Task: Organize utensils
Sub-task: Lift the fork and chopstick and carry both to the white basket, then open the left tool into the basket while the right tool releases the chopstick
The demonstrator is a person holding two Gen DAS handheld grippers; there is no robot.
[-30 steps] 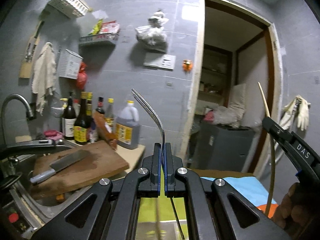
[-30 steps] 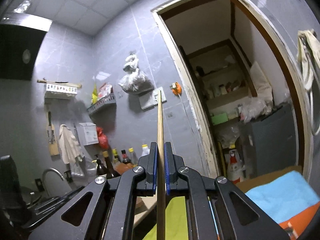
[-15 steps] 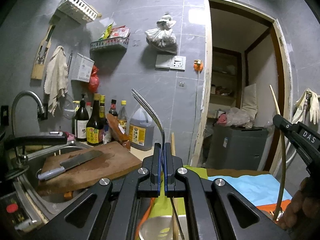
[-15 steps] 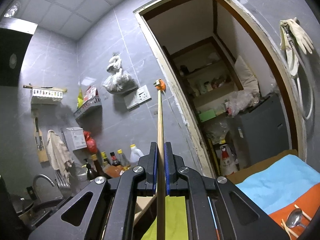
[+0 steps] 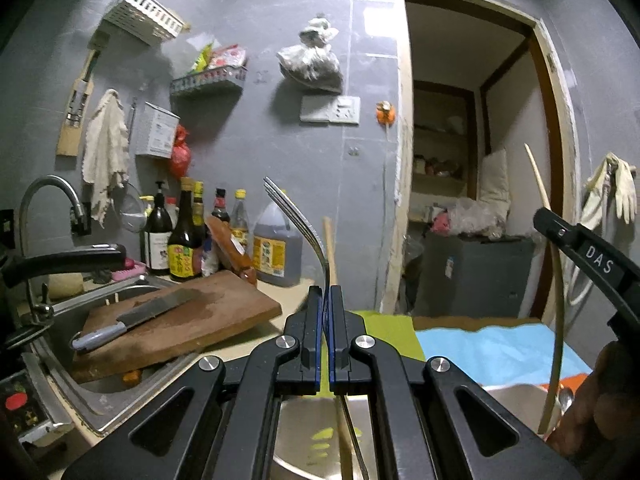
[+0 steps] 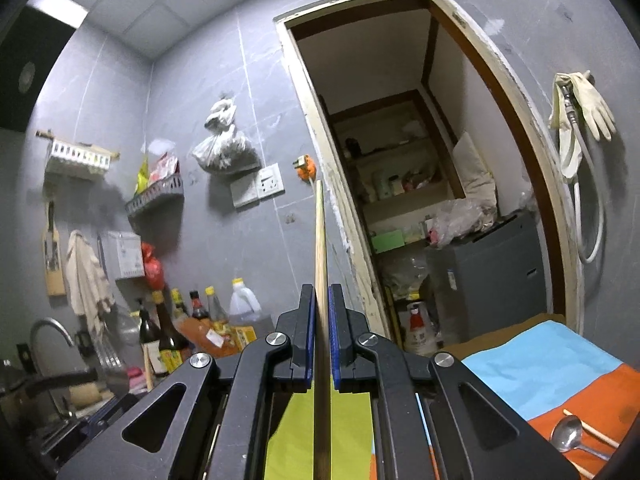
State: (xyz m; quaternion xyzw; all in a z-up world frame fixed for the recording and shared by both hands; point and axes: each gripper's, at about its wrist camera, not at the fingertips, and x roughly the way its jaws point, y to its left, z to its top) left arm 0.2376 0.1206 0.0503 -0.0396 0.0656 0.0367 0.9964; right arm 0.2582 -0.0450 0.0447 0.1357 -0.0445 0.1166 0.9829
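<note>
Grey-tiled kitchen; a table (image 6: 532, 372) spread with coloured cloths. A spoon (image 6: 566, 434) lies loose at its right edge, so sorting looks unfinished. Left tool (image 5: 325, 300) is clenched on a fork (image 5: 298, 220), tines up; right tool (image 6: 320, 300) grips a chopstick (image 6: 319, 240), upright.

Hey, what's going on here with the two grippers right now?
A person is sorting utensils in a kitchen. The left gripper is shut on a metal fork, tines up. The right gripper is shut on a wooden chopstick, also upright. A spoon lies on the orange cloth.
</note>
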